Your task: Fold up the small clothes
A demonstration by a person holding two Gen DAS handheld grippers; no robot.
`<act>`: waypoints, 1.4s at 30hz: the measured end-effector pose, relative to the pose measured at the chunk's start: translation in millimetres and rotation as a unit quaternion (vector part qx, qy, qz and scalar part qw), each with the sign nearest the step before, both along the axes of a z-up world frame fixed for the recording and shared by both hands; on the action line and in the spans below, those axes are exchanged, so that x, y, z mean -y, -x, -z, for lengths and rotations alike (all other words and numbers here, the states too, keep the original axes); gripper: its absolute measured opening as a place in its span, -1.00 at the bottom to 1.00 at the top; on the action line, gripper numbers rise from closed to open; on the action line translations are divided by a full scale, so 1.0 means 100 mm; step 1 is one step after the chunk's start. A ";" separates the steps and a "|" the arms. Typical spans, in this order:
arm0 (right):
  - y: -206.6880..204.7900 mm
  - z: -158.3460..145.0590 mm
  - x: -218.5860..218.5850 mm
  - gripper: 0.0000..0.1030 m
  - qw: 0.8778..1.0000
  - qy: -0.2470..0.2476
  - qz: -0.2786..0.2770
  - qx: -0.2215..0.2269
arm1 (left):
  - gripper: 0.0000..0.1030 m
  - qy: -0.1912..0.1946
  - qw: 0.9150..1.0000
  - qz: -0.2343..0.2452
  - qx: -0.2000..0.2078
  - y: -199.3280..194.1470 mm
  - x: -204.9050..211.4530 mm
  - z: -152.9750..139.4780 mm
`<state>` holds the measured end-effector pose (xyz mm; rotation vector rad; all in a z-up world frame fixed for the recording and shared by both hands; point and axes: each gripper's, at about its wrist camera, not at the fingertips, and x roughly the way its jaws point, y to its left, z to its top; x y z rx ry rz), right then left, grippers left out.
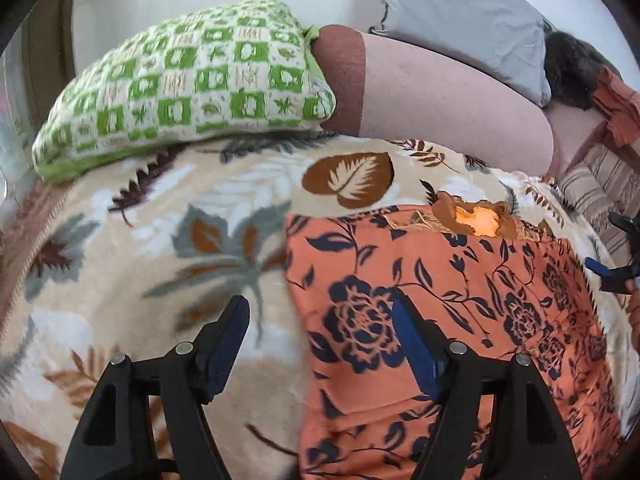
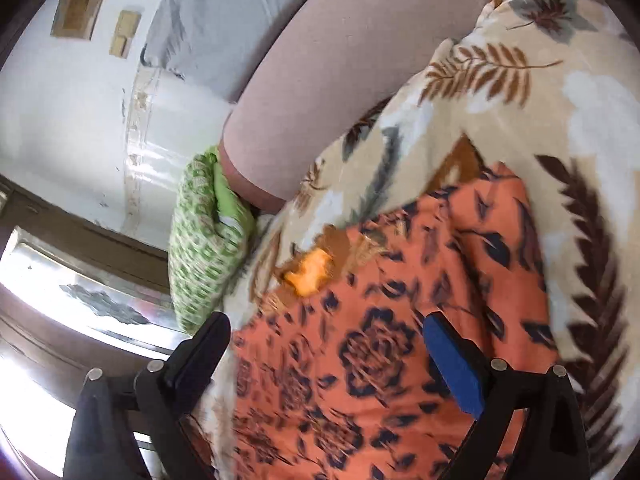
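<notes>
Orange floral garment [image 1: 448,320] lies flat on the leaf-print blanket [image 1: 160,232], spread from centre to right of the left wrist view. Left gripper [image 1: 320,332] is wide open, nothing held: its left finger is over bare blanket, right finger over the garment, so the garment's left edge runs between the fingers. Can't tell if the tips touch the cloth.

Right gripper [image 2: 332,344] is also spread wide, empty, with the garment [image 2: 380,340] under and between its fingers; the view is tilted and motion-blurred. In the left wrist view it [image 1: 608,272] shows at the right edge, near the garment's right side.

At the garment's far edge: a frayed hole in the blanket [image 1: 476,218] showing orange underneath.

Far side: green-and-white checked pillow [image 1: 188,88] on the left, pinkish bolster [image 1: 440,96] with a brown end just right of it and touching, grey pillow [image 1: 464,24] behind. Nothing lies on the garment.
</notes>
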<state>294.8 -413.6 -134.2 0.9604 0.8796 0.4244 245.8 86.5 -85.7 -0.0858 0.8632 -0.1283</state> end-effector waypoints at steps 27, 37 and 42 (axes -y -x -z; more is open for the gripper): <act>3.03 0.16 0.44 0.92 0.980 0.150 -0.081 -0.108 | 0.64 0.126 0.983 -0.014 -0.130 2.59 -0.34 0.39; 3.30 0.47 0.25 0.38 0.970 0.147 -0.085 -0.171 | 0.64 0.153 0.968 -0.042 -0.196 2.84 -0.31 0.65; 3.30 0.53 0.15 -0.38 0.962 0.170 -0.095 -0.190 | 0.39 0.169 0.962 -0.053 -0.207 2.85 -0.37 0.77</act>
